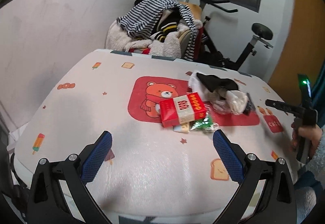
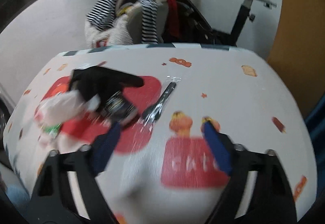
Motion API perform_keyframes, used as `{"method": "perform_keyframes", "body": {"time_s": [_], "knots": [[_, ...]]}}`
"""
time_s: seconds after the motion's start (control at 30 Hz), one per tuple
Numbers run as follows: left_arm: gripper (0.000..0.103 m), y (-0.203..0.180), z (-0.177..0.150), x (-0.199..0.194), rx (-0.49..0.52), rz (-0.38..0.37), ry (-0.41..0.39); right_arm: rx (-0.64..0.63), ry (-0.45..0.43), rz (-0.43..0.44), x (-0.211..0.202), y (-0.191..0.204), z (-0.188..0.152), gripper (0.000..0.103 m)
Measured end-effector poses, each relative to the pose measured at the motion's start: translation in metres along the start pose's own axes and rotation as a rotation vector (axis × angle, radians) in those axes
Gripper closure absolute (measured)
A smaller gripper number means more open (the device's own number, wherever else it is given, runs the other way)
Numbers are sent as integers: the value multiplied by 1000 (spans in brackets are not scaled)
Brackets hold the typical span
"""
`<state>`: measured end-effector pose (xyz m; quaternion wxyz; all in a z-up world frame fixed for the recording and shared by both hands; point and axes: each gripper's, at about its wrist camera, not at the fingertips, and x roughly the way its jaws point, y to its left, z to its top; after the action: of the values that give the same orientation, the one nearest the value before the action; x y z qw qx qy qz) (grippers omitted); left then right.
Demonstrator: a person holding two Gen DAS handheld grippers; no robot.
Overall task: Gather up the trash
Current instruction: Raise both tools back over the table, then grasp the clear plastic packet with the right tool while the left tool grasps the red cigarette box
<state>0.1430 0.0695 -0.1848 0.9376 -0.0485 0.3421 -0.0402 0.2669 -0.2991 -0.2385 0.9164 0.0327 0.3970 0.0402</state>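
Approach step: left gripper (image 1: 162,140) and right gripper (image 2: 160,132) both spread, nothing held; trash pile (image 1: 203,106) lies mid-table (image 1: 81,102), at 12 o'clock of left jaws; next likely: advance, straddle red box (image 1: 181,109).

table (image 1: 142,173) — box (image 1: 181,109) left of bag pile (image 1: 221,92) | chair (image 1: 142,41) behind table

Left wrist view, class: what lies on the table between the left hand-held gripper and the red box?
Mostly bare tablecloth, printed with a small star; no trash lies before the red box. The open left hand-held gripper holds nothing.
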Motion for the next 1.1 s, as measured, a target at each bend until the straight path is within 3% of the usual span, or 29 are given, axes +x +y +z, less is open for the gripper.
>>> {"method": "perform_keyframes", "body": {"time_s": [0.13, 0.23, 0.37, 0.43, 0.5, 0.53, 0.57, 0.63, 0.8, 1.1], "knots": [[6, 4, 5, 17, -13, 0, 18, 8, 47, -51, 42, 0, 22, 39], [7, 3, 10, 27, -20, -23, 28, 2, 58, -83, 63, 4, 33, 42], [19, -2, 14, 44, -44, -43, 59, -44, 116, -134, 86, 12, 35, 44], [19, -3, 16, 54, -74, -67, 75, -55, 122, -121, 90, 13, 35, 60], [18, -5, 18, 63, -96, -89, 89, -77, 120, -116, 91, 16, 33, 65], [18, -6, 19, 68, -107, -106, 100, -90, 117, -99, 90, 18, 32, 76], [9, -8, 21, 74, -123, -130, 114, -102, 112, -77, 88, 20, 29, 78], [6, -12, 24, 86, -146, -143, 129, -107, 104, -30, 86, 21, 27, 86], [6, -16, 32, 120, -190, -129, 186, -127, 27, 18, 71, 26, 23, 89], [6, -22, 39, 158, -208, -88, 254, -94, -1, 43, 65, 21, 24, 89]]}}
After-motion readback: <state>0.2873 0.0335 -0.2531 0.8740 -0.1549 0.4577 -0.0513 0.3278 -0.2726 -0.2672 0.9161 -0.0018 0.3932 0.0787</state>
